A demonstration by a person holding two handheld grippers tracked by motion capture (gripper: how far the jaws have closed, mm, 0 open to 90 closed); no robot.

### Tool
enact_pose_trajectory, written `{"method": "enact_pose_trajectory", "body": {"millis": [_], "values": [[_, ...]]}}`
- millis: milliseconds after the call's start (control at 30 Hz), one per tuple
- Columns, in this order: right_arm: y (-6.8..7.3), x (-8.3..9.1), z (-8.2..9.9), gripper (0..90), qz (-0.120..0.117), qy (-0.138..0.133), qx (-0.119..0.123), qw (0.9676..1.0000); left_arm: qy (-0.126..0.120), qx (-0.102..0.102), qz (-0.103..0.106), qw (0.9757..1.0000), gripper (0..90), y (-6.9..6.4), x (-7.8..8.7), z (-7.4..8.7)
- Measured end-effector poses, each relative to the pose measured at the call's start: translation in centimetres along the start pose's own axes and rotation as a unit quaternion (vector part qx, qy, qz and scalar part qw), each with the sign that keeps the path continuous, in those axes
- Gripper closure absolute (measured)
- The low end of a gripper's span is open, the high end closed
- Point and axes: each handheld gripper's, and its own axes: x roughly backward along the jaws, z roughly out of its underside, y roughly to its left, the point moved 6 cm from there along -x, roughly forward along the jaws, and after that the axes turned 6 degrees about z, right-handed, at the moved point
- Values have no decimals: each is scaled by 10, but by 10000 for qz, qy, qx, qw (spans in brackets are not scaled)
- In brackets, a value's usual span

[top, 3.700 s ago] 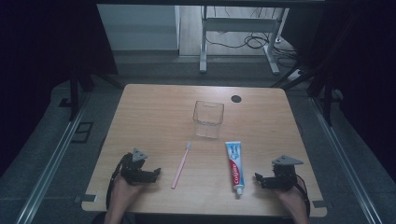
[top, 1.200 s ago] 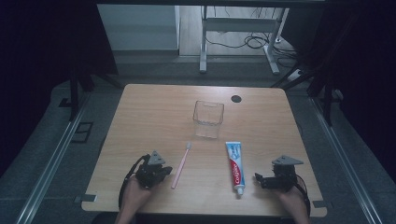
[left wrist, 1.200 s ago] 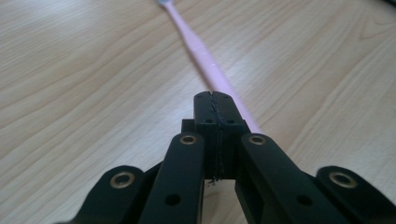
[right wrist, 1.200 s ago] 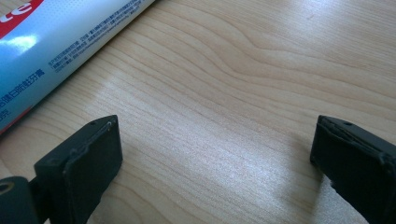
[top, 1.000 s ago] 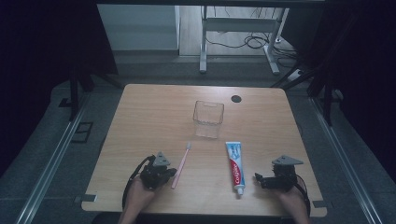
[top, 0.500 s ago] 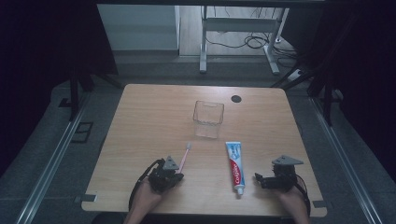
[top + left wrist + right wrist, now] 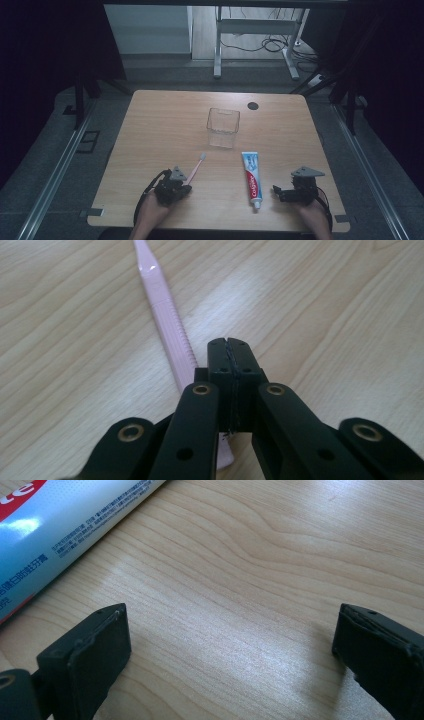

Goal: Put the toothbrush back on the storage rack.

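Left gripper (image 7: 230, 347): I am resting it jaws together, just right of toothbrush (image 7: 167, 325), clamping nothing | Right gripper (image 7: 225, 645): I am holding jaws apart, empty | Toothpaste (image 7: 251, 172): lying right of toothbrush | Clear cup (image 7: 223, 127): standing beyond toothbrush head, likely their destination | Bench (image 7: 165, 115)

From my remote station I see 1 round black grommet hole (image 7: 253, 106) in the pale wooden table (image 7: 160, 125), grey floor around.
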Motion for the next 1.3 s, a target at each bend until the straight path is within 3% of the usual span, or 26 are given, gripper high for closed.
{"method": "enact_pose_trajectory", "body": {"millis": [567,833,1033,1300], "values": [[0,0,0,16,0,0,1,10000,29,207,-321,9993,892,31,16,11],[0,0,0,16,-3,-1,4,10000,16,250,-254,9994,892,35,20,14],[0,0,0,16,-1,0,-1,10000,-45,180,-210,9996,855,33,27,10],[0,0,0,16,0,0,-1,10000,88,132,-271,9995,692,40,37,7]]}}
